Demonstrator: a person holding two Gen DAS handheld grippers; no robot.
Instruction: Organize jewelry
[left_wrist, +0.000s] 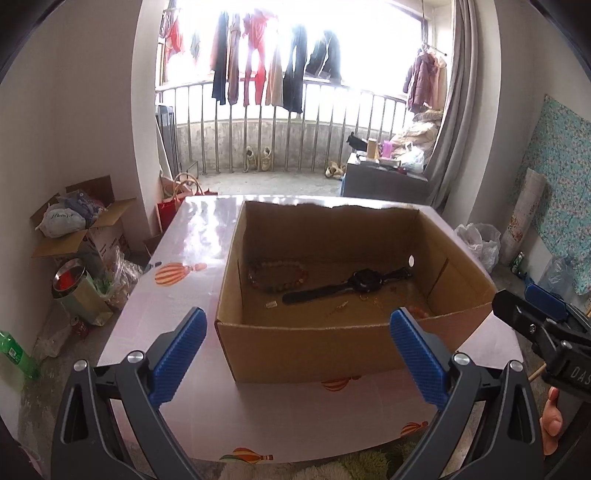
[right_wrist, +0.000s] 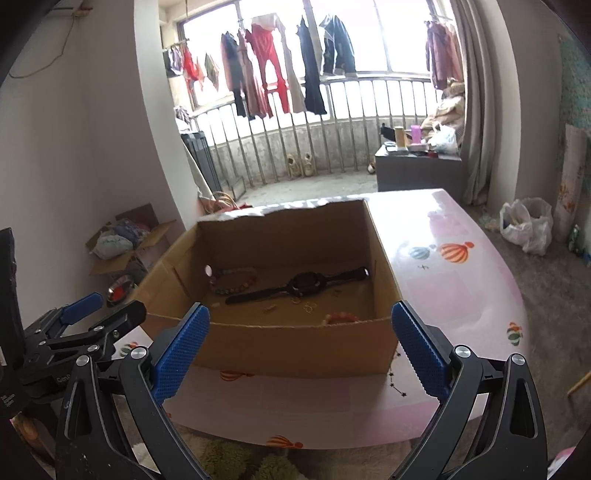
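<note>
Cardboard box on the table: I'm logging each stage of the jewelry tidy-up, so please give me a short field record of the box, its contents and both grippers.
container: open cardboard box on pink table
in box: black watch; beaded bracelet; orange bracelet near front wall; small gold pieces, too small to identify
left gripper: jaws wide open, empty, outside the box
right gripper: jaws wide open, empty, outside the box
</note>
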